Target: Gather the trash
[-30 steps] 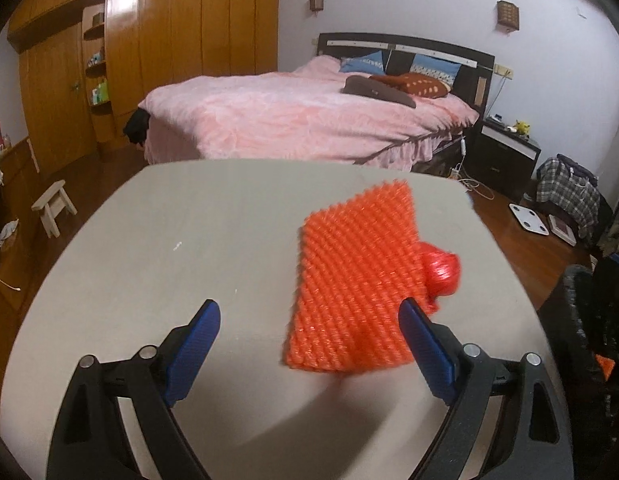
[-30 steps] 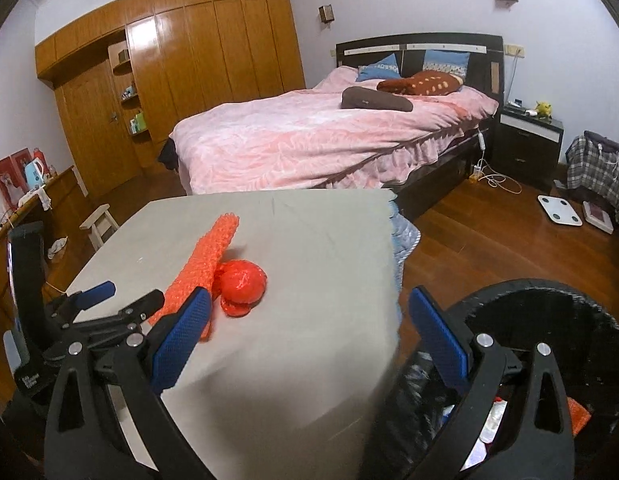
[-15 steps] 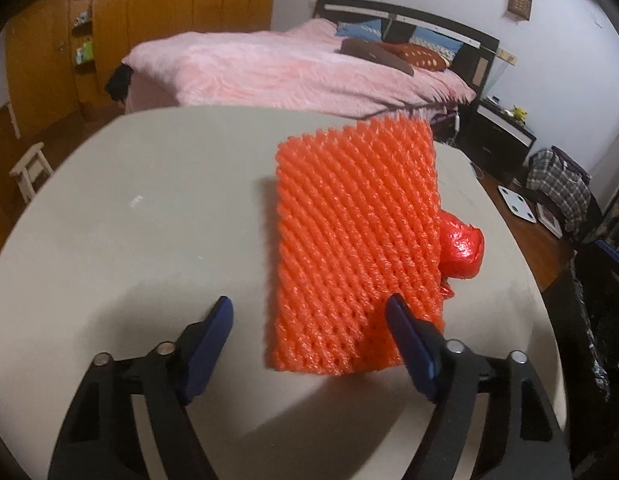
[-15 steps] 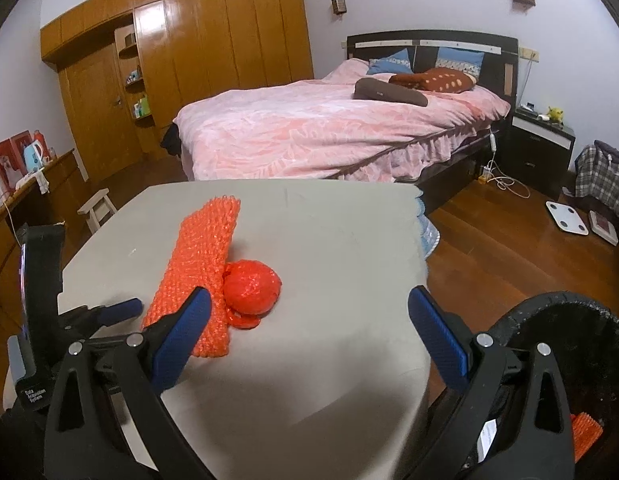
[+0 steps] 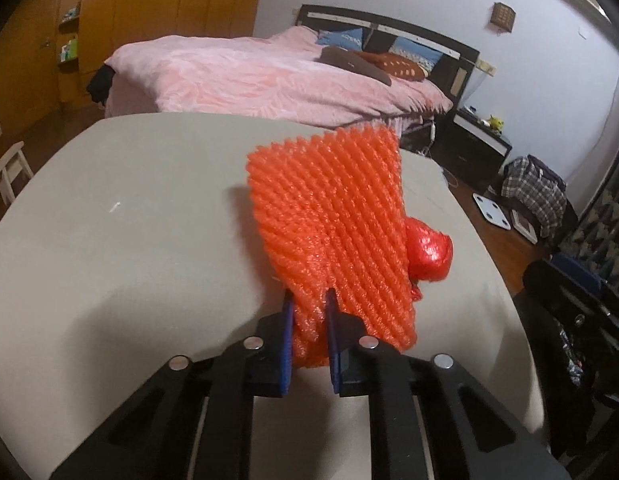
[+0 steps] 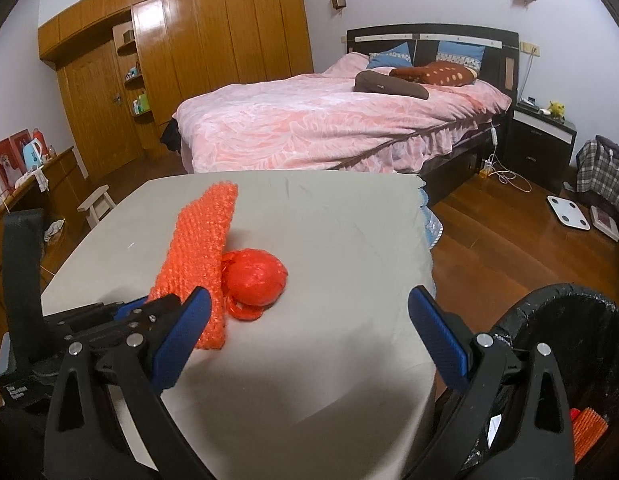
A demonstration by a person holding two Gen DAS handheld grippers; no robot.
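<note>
On the grey table (image 6: 329, 240) we see only two pieces of trash: the orange foam net (image 5: 333, 216) and the red crumpled bag (image 5: 427, 254), which touches the net's side at 3 o'clock in the left wrist view. Behind the table, at 12 o'clock, stands the pink bed (image 6: 329, 124). The black trash bin (image 6: 569, 344) stands on the floor just beside the table, at 4 o'clock in the right wrist view, and an orange piece lies inside it. A small white stool (image 6: 96, 204) is at 10 o'clock, well apart from the table.

The table's far edge and its edge toward the bin are free, and the surface around the two items is bare. Between the table corner and the bin, the wooden floor (image 6: 489, 248) is open.

Our left gripper (image 5: 309, 312) has its blue pads pressed together on the near corner of the net, and the foam is squeezed between them. The net's far part seems lifted a little, but we cannot tell for sure. Our right gripper (image 6: 309, 328) has its jaws wide apart with nothing between them; it hovers over the near table edge, and the red bag lies just ahead of it.
</note>
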